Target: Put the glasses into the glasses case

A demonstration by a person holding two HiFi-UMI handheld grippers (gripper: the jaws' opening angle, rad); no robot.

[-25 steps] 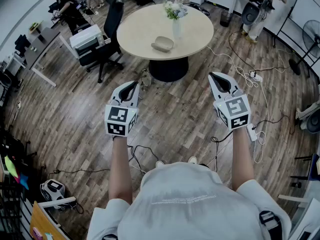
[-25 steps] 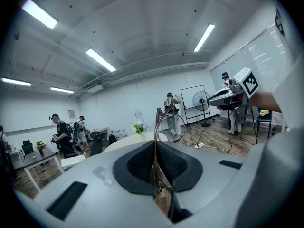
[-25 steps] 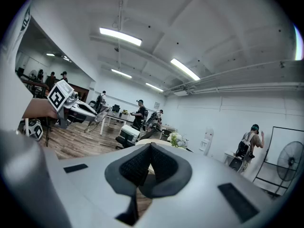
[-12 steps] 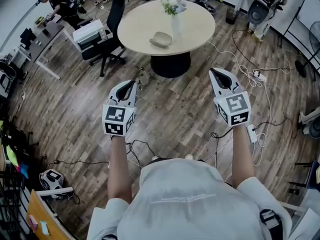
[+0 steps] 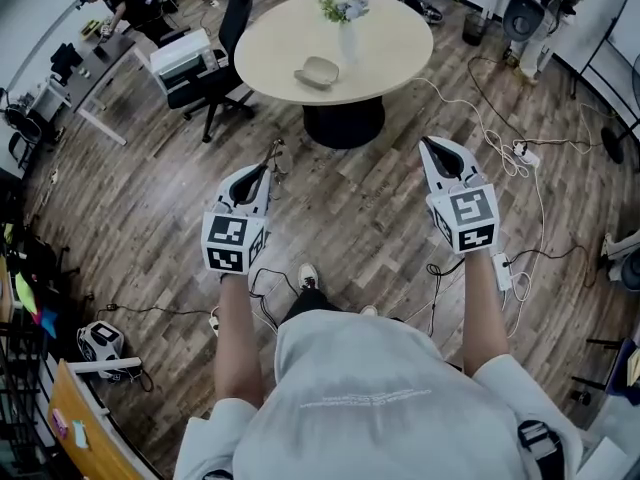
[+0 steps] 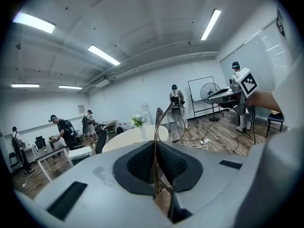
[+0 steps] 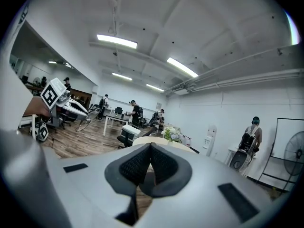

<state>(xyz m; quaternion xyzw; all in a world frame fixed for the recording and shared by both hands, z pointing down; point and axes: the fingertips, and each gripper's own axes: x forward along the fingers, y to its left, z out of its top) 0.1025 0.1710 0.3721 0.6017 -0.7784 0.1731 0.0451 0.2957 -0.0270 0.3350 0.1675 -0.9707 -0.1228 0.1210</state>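
Thin gold-framed glasses [image 6: 176,124] stick up from my left gripper [image 6: 155,148], which is shut on one temple arm. In the head view the left gripper [image 5: 262,173] hangs over the wooden floor with the glasses [image 5: 273,156] at its tip. My right gripper [image 5: 432,146] is level with it on the right, and its pads [image 7: 149,148] are shut with nothing between them. The beige glasses case [image 5: 316,71] lies closed on the round table [image 5: 390,48] ahead, next to a vase of flowers [image 5: 346,28]. Both grippers are well short of the table.
A black office chair [image 5: 225,38] and a white printer on a stand [image 5: 185,53] sit left of the table. Cables and a power strip [image 5: 505,153] trail over the floor on the right. People work at desks [image 5: 90,78] at the far left.
The person has stepped forward and a shoe now shows below the grippers. Both grippers keep the same pose, the left still holding the glasses.
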